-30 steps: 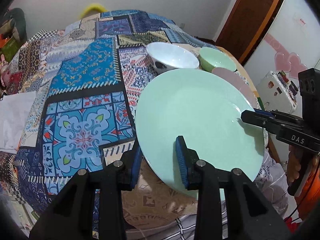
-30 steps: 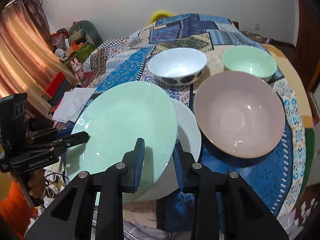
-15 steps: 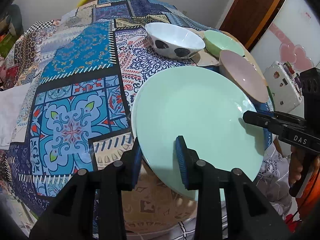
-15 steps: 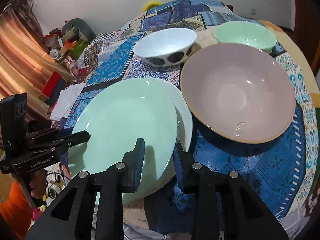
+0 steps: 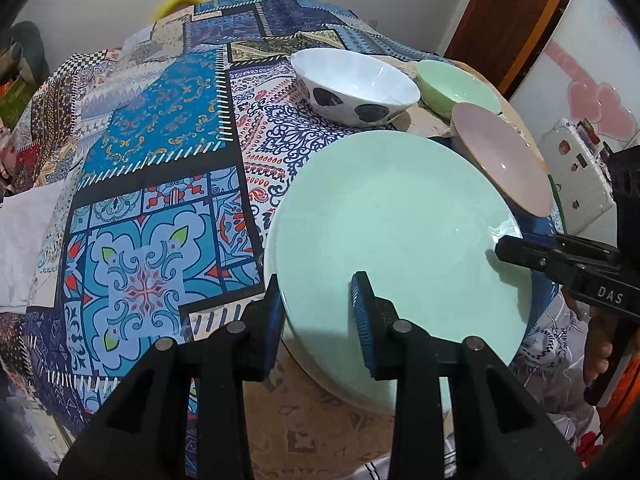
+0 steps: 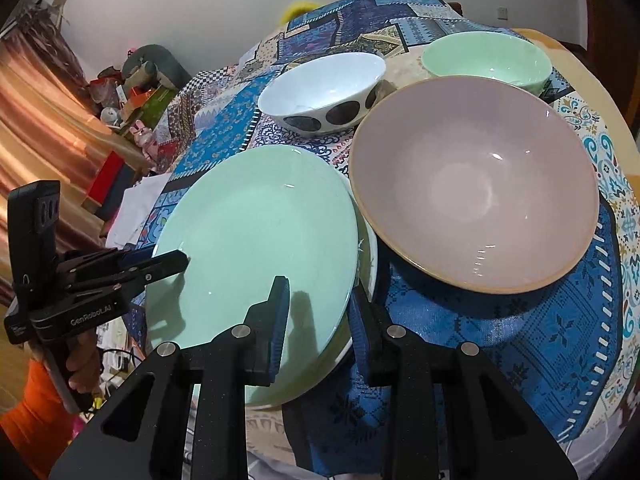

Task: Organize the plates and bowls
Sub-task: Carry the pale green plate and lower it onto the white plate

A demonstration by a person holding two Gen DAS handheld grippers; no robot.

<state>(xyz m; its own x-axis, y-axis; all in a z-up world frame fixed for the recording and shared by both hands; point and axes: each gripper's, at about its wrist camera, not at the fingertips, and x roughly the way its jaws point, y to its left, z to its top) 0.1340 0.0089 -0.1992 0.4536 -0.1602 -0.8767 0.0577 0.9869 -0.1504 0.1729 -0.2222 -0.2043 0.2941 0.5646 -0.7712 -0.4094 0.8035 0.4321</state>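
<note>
A mint green plate point(image 5: 400, 232) point(image 6: 256, 248) lies on top of a white plate point(image 6: 366, 248) near the table's front edge. My left gripper point(image 5: 318, 316) straddles the green plate's left rim, its jaws apart. My right gripper point(image 6: 318, 316) straddles the right rim of both plates, its jaws apart. A large pink bowl point(image 6: 476, 184) point(image 5: 504, 156) sits right of the plates. A white bowl with dark spots point(image 6: 324, 92) point(image 5: 354, 86) and a small green bowl point(image 6: 486, 60) point(image 5: 456, 86) stand behind.
A patchwork tablecloth point(image 5: 160, 160) covers the round table. A white fridge point(image 5: 580, 80) and a wooden door point(image 5: 504, 16) stand to the right. Curtains point(image 6: 36, 120) and clutter lie to the left of the table.
The green plate has come down from a tilted lift onto the white plate. Both grippers have moved lower and closer to the table with it.
</note>
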